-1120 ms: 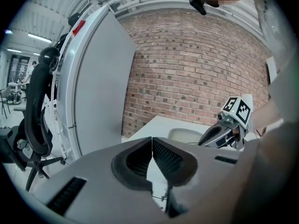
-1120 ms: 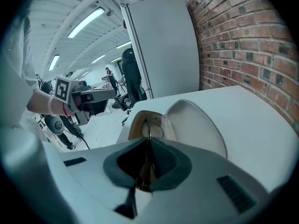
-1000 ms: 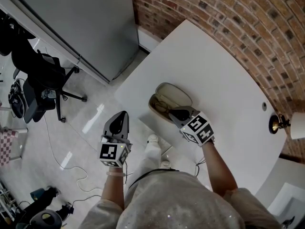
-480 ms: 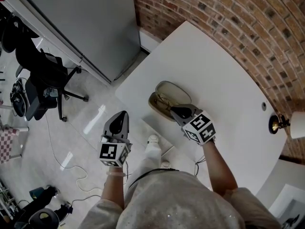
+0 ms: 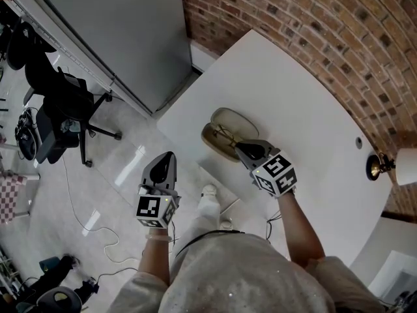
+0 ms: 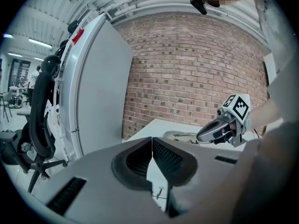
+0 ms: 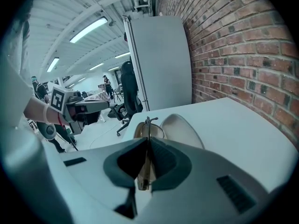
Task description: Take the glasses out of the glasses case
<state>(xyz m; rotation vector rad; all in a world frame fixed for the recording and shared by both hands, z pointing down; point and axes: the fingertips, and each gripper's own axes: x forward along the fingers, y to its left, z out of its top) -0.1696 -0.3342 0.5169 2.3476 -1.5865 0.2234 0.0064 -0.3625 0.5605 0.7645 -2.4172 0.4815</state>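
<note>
An open beige glasses case (image 5: pixel 229 130) lies near the white table's (image 5: pixel 306 109) front left edge, its lid (image 7: pixel 183 129) folded back. Thin-framed glasses (image 7: pixel 148 133) stick out between the jaws of my right gripper (image 5: pixel 242 147), which is shut on them just over the case (image 7: pixel 140 130). The frame's front rises above the case's tray. My left gripper (image 5: pixel 163 163) hangs off the table over the floor, shut with nothing in it. In the left gripper view the right gripper (image 6: pixel 218 130) shows at the case (image 6: pixel 180 136).
A brick wall (image 5: pixel 306 25) runs behind the table. A large grey panel (image 5: pixel 111 31) stands at the left, with a black office chair (image 5: pixel 62 109) beside it. A lamp (image 5: pixel 391 168) sits at the table's right end. Cables lie on the floor (image 5: pixel 91 227).
My right gripper has drawn slightly up and right from the case with the glasses in it. The left gripper has stayed where it was.
</note>
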